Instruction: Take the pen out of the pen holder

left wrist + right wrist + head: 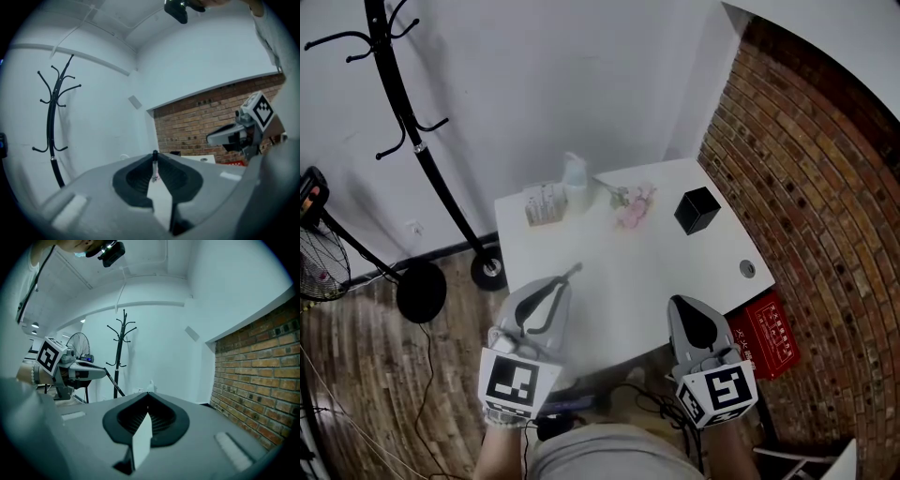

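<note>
One pen (154, 168) pinched in the level left hand-held gripper (566, 279).

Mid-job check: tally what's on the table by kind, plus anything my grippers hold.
Pen: 1, in the left gripper
Clear container: 1
White bottle: 1
Black box: 1
Pinkish cluster, too small to tell apart: 1
Total: 5
</note>
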Action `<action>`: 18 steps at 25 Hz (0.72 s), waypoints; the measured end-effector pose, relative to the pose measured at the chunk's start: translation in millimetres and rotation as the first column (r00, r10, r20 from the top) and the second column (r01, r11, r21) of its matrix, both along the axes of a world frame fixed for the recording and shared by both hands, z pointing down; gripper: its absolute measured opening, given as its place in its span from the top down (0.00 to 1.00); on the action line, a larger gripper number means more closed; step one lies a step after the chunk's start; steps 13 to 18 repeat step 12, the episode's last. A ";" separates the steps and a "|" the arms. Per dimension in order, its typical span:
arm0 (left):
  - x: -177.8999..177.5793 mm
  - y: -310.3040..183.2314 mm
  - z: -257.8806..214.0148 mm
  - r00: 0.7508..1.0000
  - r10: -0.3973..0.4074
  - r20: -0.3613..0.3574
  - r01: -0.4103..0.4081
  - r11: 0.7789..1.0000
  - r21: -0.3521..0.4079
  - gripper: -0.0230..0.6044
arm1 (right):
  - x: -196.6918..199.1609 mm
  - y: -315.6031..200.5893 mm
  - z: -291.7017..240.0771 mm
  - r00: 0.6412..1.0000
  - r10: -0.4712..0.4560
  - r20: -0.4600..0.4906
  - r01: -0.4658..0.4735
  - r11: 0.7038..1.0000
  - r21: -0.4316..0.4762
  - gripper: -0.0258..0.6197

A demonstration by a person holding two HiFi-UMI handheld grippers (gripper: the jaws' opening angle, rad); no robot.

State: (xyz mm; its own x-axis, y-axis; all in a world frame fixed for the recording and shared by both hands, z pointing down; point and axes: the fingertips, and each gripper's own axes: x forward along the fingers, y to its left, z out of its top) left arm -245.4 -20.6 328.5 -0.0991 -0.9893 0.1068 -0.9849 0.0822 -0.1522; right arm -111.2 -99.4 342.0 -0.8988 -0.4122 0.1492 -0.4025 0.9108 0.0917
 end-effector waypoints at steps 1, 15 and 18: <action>0.5 -0.2 0.1 1.000 0.000 -0.007 0.000 1.000 0.000 0.92 | 0.6 0.2 -0.1 1.000 0.001 -0.001 -0.001 1.000 0.000 0.96; 1.4 -5.4 -2.2 1.000 0.017 -0.004 -0.017 1.000 0.021 0.92 | 0.1 1.6 -1.3 1.000 -0.001 0.010 0.001 1.000 0.015 0.96; 1.4 -5.4 -2.2 1.000 0.017 -0.004 -0.017 1.000 0.021 0.92 | 0.1 1.6 -1.3 1.000 -0.001 0.010 0.001 1.000 0.015 0.96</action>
